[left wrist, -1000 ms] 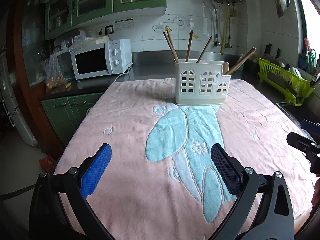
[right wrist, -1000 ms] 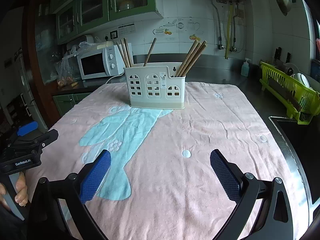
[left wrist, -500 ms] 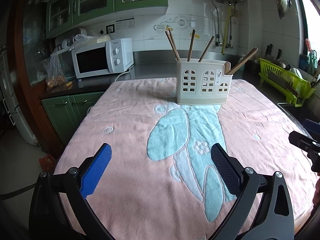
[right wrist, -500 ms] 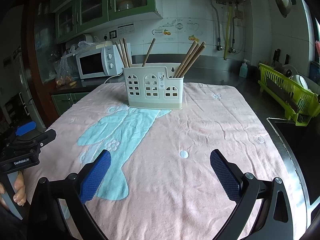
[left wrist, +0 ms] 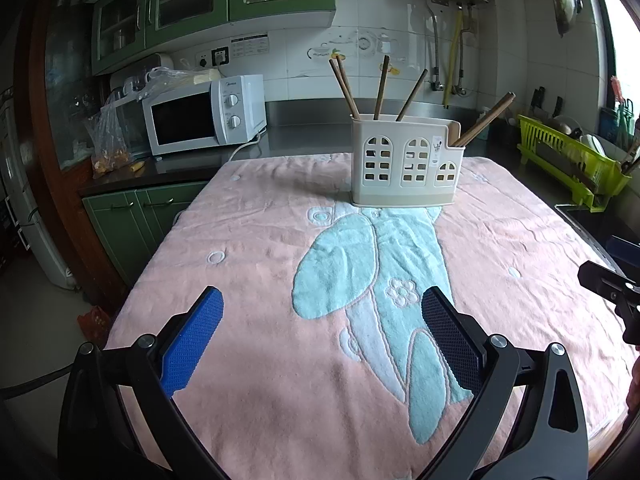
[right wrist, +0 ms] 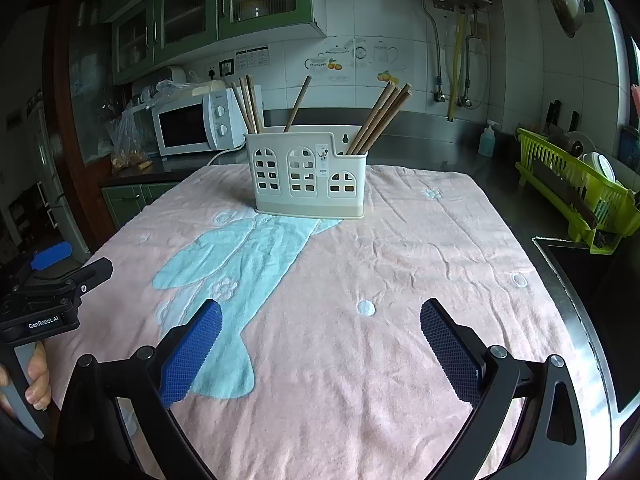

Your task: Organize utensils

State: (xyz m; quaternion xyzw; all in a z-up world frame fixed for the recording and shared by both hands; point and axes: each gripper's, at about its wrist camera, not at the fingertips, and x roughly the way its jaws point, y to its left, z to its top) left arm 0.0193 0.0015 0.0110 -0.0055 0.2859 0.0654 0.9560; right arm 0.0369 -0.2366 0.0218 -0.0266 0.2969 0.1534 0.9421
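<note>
Cream utensil caddy (left wrist: 406, 170) at 12 o'clock on towel-covered desk (left wrist: 256, 264), holding wooden chopsticks (right wrist: 378, 120); compartment contents hidden. Left gripper (left wrist: 322, 330), right gripper (right wrist: 320, 334) spread, empty.

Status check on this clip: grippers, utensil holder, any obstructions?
Left gripper open, empty. Right gripper open, empty. Chopsticks upright in white utensil holder on pink towel. Nothing between fingers and holder.

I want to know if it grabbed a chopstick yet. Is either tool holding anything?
No. The left tool and right tool are both open and empty. The chopsticks all stand in the white holder.
</note>
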